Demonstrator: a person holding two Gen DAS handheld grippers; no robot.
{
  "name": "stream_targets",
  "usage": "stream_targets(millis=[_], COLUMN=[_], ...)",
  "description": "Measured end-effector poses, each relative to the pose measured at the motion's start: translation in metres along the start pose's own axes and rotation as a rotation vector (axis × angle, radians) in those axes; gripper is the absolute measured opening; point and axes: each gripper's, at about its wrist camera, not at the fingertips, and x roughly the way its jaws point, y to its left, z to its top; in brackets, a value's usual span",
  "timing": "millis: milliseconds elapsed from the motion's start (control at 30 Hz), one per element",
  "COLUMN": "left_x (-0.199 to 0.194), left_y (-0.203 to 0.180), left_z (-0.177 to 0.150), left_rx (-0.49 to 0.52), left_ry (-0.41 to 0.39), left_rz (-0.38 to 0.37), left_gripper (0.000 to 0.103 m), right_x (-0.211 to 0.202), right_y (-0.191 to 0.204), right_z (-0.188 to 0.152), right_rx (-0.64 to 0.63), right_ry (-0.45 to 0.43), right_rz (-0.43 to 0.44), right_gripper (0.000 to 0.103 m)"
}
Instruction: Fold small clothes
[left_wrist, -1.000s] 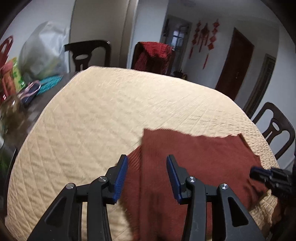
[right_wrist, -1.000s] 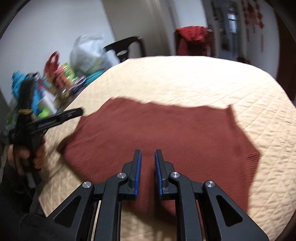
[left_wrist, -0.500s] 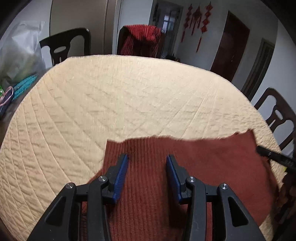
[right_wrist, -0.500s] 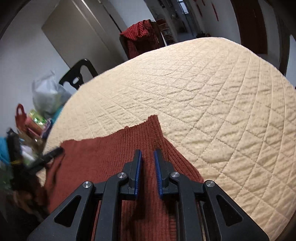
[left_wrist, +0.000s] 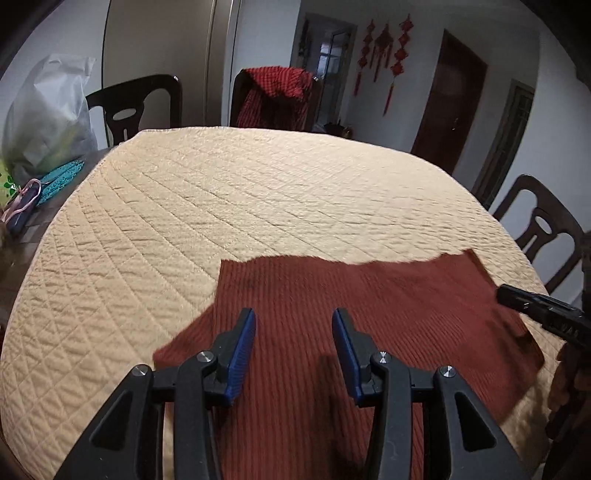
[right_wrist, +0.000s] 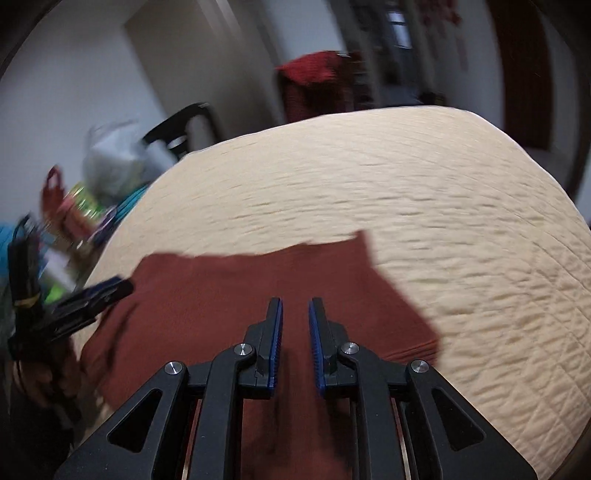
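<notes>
Rust knit top (left_wrist: 369, 314) flat by surface (left_wrist: 258, 192) near edge; left hand-held gripper (left_wrist: 293, 332) spread, right (right_wrist: 295, 328) narrowly parted (both empty). Pre-fold; next, prob. pinch an edge.

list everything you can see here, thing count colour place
knit garment: 1, rust red, flat on the near part of the quilt
quilted cover: 1, beige, over the table
chairs: 3, dark wood, around the table
cloth: 1, red, draped on the far chair
plastic bag: 1, pale translucent, left table edge
hanging ornaments: red, far wall
door: 1, dark brown, far right
left hand-held gripper: black with blue pads, wide apart above the garment
right hand-held gripper: black with blue pads, narrow gap, above the garment
</notes>
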Motion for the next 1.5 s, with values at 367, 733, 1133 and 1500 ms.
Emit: stream_targets(millis=[367, 733, 1133, 1500], left_x=[-0.022, -0.043, -0.048, -0.056], left_y=[0.005, -0.030, -0.010, -0.002], left_z=[-0.031, -0.077, -0.082, -0.067], left_rx=[0.010, 0.114, 0.038, -0.001], left_ry=[0.001, 0.004, -0.006, -0.041], left_rz=[0.019, -0.016, 0.045, 0.082], left_gripper=[0.046, 0.046, 0.046, 0.046], right_x=[-0.005, -0.014, -0.041, -0.038], right_y=[0.039, 0.056, 0.006, 0.035], right_z=[-0.032, -0.065, -0.076, -0.062], right_rx=[-0.173, -0.261, -0.099, -0.140], right_ry=[0.052, 0.085, 0.066, 0.016], right_rz=[-0.012, 0.024, -0.133, -0.062], right_gripper=[0.015, 0.015, 0.015, 0.015])
